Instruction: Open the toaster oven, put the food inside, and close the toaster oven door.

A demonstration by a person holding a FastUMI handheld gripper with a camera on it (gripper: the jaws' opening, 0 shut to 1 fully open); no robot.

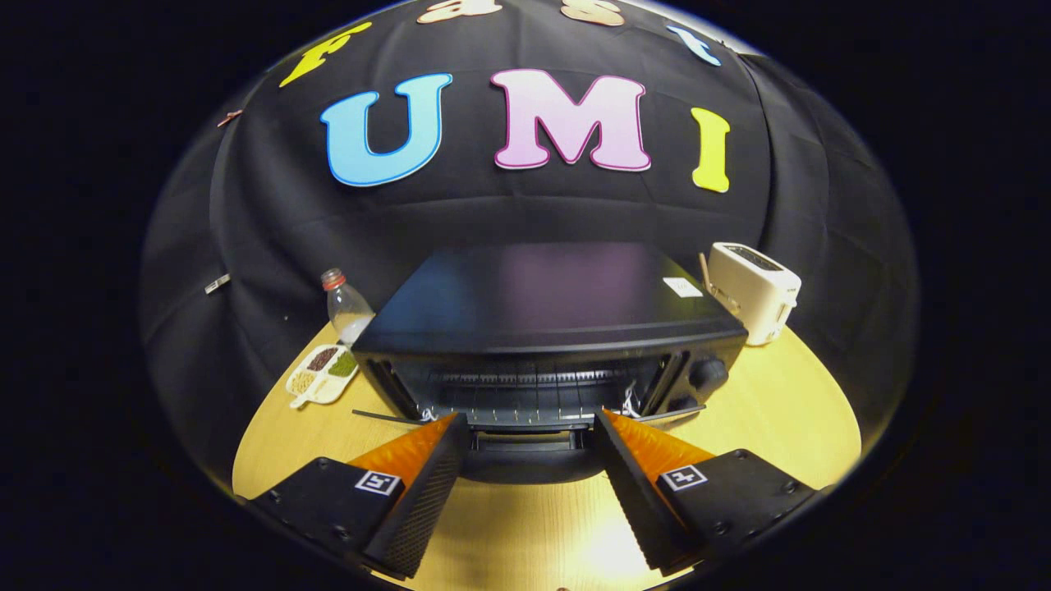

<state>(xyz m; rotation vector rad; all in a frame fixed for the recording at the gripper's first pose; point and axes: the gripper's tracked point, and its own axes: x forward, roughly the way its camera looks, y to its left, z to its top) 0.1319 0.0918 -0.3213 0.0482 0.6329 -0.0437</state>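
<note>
A black toaster oven (542, 312) stands on the wooden table straight ahead of me. Its door (525, 464) hangs folded down, so the wire rack (517, 386) inside shows. My gripper (530, 419) is open, fingers spread wide on either side of the lowered door's top edge and handle (525, 439), and neither finger presses on it. The food sits in a white divided tray (323, 373) on the table, left of the oven and beyond my left finger. The oven's knobs (708, 373) are on its right front.
A clear plastic bottle (345, 308) with a red cap stands behind the tray. A white pop-up toaster (755, 291) sits at the oven's right rear corner. The round wooden table (788, 410) has bare room right of the oven and under my fingers.
</note>
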